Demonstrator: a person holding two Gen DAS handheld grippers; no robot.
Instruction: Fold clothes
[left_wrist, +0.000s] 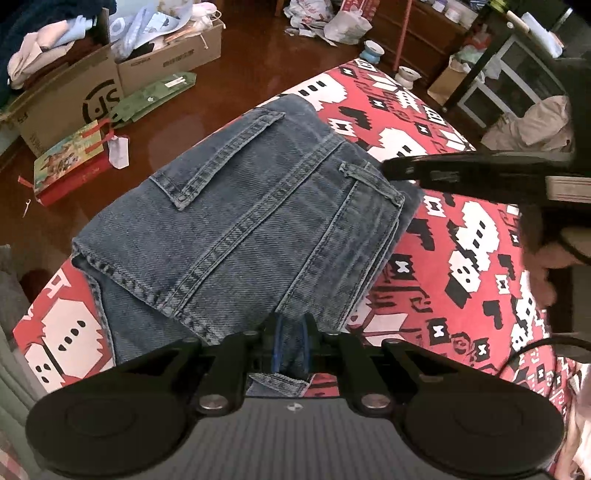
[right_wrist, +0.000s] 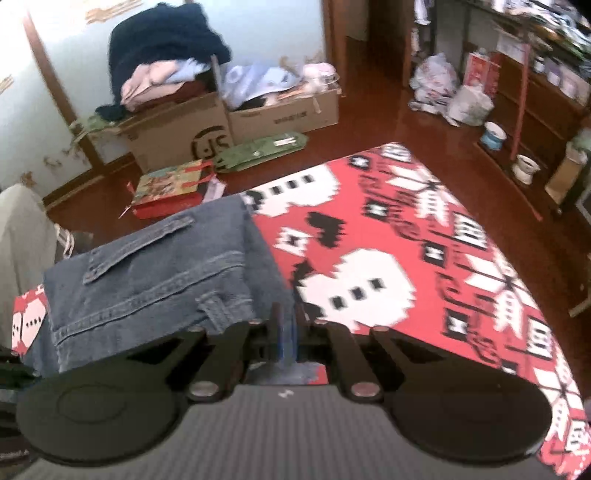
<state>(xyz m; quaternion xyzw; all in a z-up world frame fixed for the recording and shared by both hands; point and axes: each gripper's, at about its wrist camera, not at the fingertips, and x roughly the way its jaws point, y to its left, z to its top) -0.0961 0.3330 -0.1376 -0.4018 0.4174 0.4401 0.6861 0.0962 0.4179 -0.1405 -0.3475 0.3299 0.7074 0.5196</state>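
Two boxes (right_wrist: 221, 122) beyond patterned cloth (right_wrist: 406, 240)

Left gripper (left_wrist: 291, 341) low and level, jaws drawn close together; right gripper (right_wrist: 286, 338) likewise nearly closed, seen again from the left wrist view as a dark blurred bar at right, bare hand (left_wrist: 546, 258) behind it.

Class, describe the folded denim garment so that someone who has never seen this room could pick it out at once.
Find the red blanket with white and black pixel patterns that covers the flat surface. At its left end lies the folded blue denim garment, stacked in layers with a stitched pocket flap on top. It is the only plain blue cloth on the blanket; the other clothes sit in brown cardboard boxes on the floor.
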